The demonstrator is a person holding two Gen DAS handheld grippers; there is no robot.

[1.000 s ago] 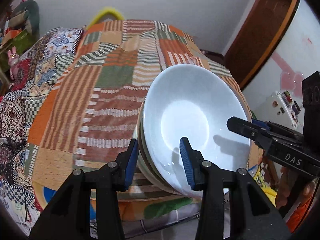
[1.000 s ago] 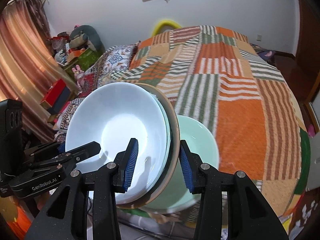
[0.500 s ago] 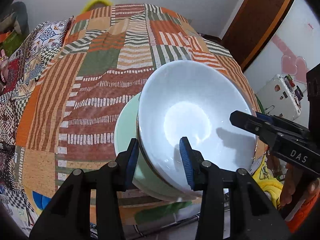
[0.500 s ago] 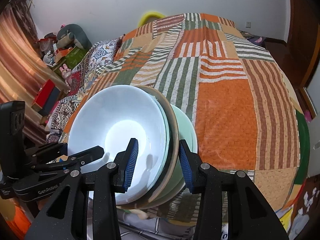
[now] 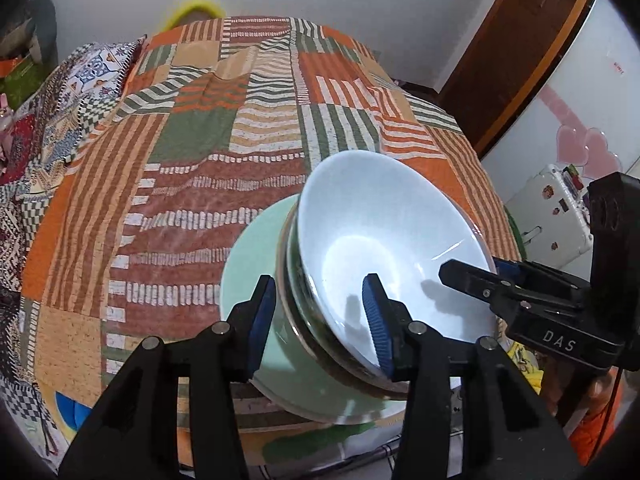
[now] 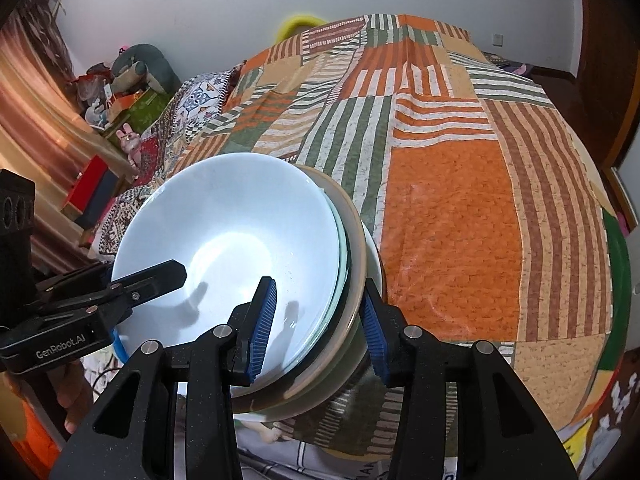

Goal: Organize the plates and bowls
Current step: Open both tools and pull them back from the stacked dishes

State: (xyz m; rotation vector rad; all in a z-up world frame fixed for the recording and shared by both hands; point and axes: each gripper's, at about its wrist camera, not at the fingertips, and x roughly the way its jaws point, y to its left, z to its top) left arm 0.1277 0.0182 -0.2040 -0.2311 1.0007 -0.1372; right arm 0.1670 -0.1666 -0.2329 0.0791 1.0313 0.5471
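Left gripper [image 5: 320, 320]: matte black frame, ribbed blue pads, silver screw heads; white "GenRobot.AI" lettering on its side in the right wrist view.
Right gripper [image 6: 318, 322]: same black build, blue ribbed pads, silver screws; white "DAS" marking in the left wrist view.
Clothing: orange fabric at frame edges.

the bowl stack [image 5: 384, 240] has sunk onto the green plate [image 5: 256, 248].

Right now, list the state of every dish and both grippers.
white bowl: top of stack, tilted, empty
tan bowl: nested under it
green plate: flat on bedspread, beneath stack
left gripper: fingers straddle stack rim
right gripper: fingers straddle opposite rim
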